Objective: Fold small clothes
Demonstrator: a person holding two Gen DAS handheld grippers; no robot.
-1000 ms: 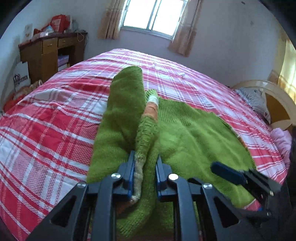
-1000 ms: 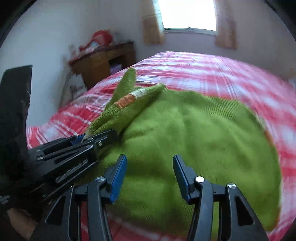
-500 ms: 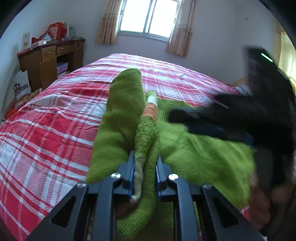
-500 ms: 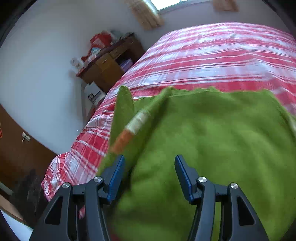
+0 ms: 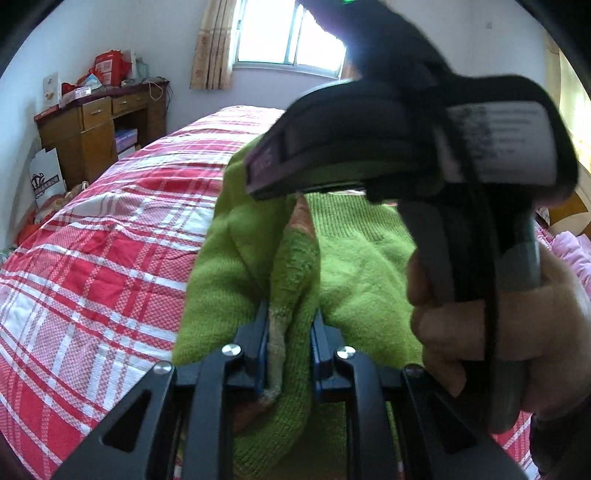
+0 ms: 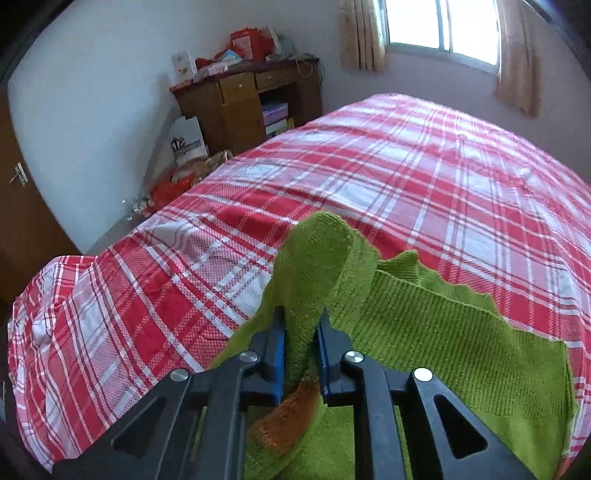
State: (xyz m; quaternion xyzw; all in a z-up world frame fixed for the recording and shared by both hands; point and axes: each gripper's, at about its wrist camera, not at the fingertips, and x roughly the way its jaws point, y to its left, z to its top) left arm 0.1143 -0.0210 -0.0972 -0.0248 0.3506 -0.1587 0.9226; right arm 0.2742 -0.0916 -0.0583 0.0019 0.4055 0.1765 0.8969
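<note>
A green knitted sweater (image 5: 362, 266) lies on the red plaid bed (image 5: 92, 266); it also shows in the right wrist view (image 6: 461, 350). My left gripper (image 5: 288, 343) is shut on a raised fold of the sweater near its hem. My right gripper (image 6: 301, 347) is shut on the green sleeve (image 6: 314, 266), close to its orange cuff band (image 6: 291, 413), and holds it lifted. In the left wrist view the right gripper's body and the hand (image 5: 498, 325) holding it fill the right side and hide the far sweater.
A wooden desk (image 6: 247, 99) with clutter stands by the wall left of the bed, with a white bag (image 6: 188, 142) and items on the floor beside it. A window (image 6: 443, 26) is behind. Pink cloth (image 5: 572, 247) lies at the bed's right edge.
My right gripper moved left across the sweater and shut on the sleeve, lifting it. It now stands close in front of the left camera. My left gripper kept its hold.
</note>
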